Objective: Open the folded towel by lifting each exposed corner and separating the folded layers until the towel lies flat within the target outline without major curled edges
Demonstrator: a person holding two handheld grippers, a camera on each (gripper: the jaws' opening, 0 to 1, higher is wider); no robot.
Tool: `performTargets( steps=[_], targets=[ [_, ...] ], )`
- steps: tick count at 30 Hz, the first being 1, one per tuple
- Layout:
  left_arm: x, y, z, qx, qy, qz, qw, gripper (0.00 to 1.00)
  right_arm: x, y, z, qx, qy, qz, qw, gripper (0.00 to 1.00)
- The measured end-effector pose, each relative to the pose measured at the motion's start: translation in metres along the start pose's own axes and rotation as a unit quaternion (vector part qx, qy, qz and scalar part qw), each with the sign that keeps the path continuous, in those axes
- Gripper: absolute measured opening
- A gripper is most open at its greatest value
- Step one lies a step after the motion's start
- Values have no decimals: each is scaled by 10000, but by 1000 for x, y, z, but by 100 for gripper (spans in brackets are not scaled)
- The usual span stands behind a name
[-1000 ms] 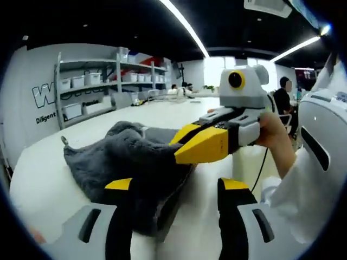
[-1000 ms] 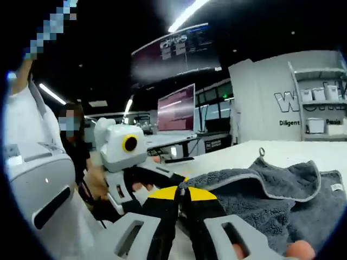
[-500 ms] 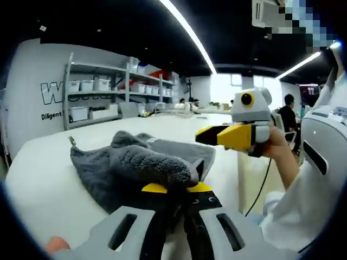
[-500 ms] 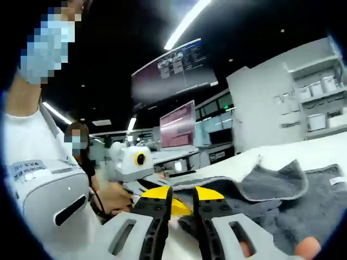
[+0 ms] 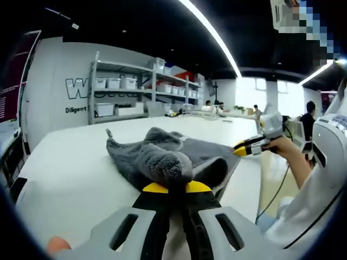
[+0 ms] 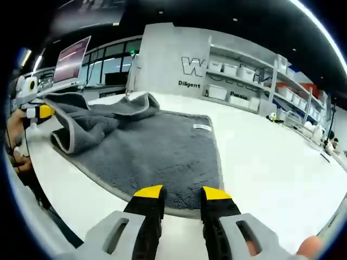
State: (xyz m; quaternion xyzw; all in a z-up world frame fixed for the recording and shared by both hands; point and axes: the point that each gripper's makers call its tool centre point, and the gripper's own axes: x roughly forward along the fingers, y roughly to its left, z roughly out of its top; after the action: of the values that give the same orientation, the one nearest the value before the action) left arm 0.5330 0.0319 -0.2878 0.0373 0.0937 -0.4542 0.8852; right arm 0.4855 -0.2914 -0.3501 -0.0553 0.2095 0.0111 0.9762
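A grey towel [image 6: 146, 146] with pale edging and a white label lies partly spread on the white table [image 6: 271, 162]. Its left part is bunched and folded over. My left gripper [image 5: 176, 188] is shut on a thick fold of the towel [image 5: 162, 162], which bulges just above its yellow tips. In the right gripper view the left gripper [image 6: 40, 111] shows at the far left, holding that raised part. My right gripper [image 6: 182, 193] is open, with its tips over the towel's near flat edge. It appears at the right in the left gripper view as the right gripper [image 5: 243, 150], in a hand.
The table edge [image 6: 49, 195] runs close below the towel. Shelves with white bins [image 5: 119, 84] line the back wall. A monitor [image 6: 70, 59] stands at the left, and people sit at far desks [image 5: 310, 111]. The person's white top [image 5: 325, 162] is at the right.
My right gripper has let go of the raised fold, opened, and moved off to the towel's flat near edge. The left gripper stays shut on the bunched fold.
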Motion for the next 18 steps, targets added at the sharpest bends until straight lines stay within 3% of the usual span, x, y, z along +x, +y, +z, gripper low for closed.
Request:
performTargets(
  steps=[7, 12, 18],
  targets=[
    [-32, 45, 7, -196, -159, 1060, 9940, 5, 2, -4, -1, -112, -3, -19, 9999, 7],
    [-42, 55, 6, -178, -97, 1246, 9920, 5, 1, -28, -4, -209, 72, -375, 9991, 3],
    [-42, 54, 2, -176, -35, 1227, 9923, 5, -7, -66, -11, -137, 175, -890, 9958, 3]
  ],
)
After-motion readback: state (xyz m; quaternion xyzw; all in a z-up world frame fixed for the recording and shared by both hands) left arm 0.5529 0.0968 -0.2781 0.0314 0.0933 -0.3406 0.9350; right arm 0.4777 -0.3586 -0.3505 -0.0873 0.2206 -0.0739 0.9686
